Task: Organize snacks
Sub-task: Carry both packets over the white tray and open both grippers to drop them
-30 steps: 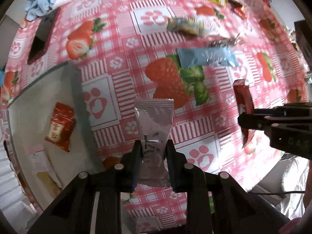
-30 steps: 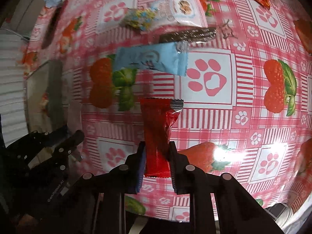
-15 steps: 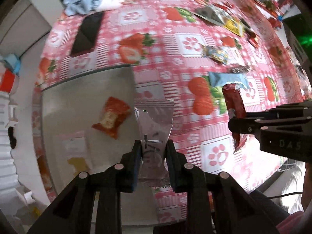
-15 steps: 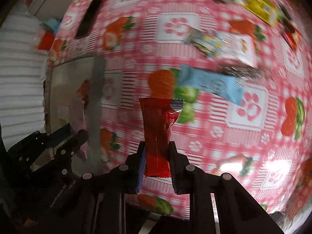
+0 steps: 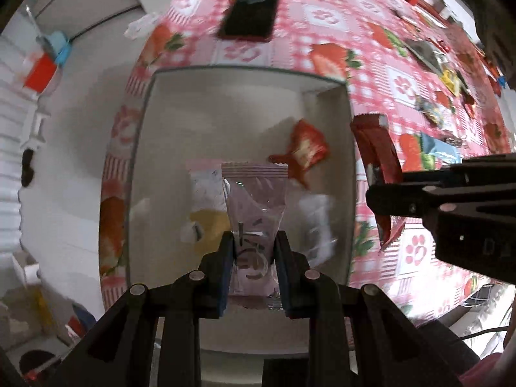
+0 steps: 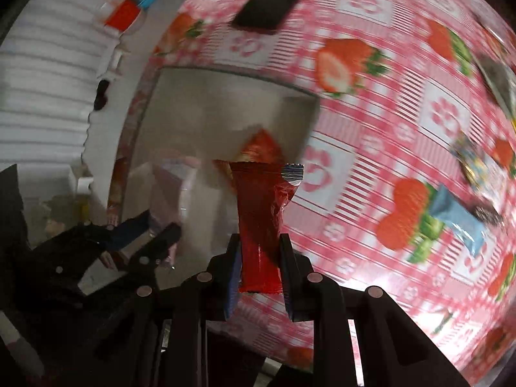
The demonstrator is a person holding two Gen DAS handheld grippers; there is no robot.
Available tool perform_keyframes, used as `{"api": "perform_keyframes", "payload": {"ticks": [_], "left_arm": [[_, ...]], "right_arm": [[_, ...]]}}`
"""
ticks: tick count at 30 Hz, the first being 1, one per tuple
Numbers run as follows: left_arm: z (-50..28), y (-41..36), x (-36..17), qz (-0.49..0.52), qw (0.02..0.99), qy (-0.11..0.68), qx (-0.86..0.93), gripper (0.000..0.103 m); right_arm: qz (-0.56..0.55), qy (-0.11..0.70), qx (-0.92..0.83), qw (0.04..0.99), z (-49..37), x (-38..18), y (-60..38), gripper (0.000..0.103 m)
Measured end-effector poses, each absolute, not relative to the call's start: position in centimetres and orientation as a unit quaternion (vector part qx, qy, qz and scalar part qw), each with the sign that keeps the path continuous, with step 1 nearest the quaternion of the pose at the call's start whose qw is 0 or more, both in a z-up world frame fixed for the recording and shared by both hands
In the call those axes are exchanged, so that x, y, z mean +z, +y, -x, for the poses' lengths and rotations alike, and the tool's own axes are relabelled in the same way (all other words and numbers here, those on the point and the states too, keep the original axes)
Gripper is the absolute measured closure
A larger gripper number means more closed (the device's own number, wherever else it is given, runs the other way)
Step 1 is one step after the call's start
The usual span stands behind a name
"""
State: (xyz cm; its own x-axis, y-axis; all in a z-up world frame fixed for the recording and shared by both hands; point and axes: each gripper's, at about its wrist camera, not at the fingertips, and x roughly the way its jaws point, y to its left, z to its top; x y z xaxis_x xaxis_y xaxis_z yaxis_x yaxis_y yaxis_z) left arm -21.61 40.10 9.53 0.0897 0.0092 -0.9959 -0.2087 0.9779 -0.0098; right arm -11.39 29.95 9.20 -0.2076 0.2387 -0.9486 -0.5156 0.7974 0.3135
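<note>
Left wrist view: the left gripper [image 5: 253, 251] pinches a pale pink translucent packet [image 5: 254, 200], jaws closed on it, directly above the grey box [image 5: 142, 148], which holds a red-and-yellow packet [image 5: 304, 150] among other wrappers. The right gripper [image 6: 260, 264] is clamped on a red packet [image 6: 262, 213], hanging over the box's right wall. Beyond the box lies a black phone [image 5: 250, 16]; right of it, a blue packet [image 6: 458, 217] rests on the strawberry tablecloth [image 6: 387, 113].

Open-topped box [image 5: 245, 74] below, walls on every side; floor partly taken by a red packet [image 5: 304, 150] far right and pale wrappers [image 5: 206, 190] mid-floor. Bare floor far left. Phone [image 5: 250, 14] lying beyond the far wall.
</note>
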Motion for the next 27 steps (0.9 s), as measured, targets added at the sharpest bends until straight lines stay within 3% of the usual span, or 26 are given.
{"api": "perform_keyframes", "payload": {"ticks": [23,24,27], "left_arm": [[24.0,43.2,7.1,0.109,0.710,0.692,0.077,0.074],[23.9,43.1,7.0,0.109,0.708,0.694,0.076,0.069],[23.2,42.7,6.8,0.107,0.706,0.696,0.078,0.036]], "right_arm": [[0.147,0.741,0.319,0.571,14.5,4.6,37.1,0.079],[0.147,0.743,0.318,0.571,14.4,4.3,37.2,0.079],[0.143,0.747,0.312,0.569,14.5,3.6,37.2,0.078]]}}
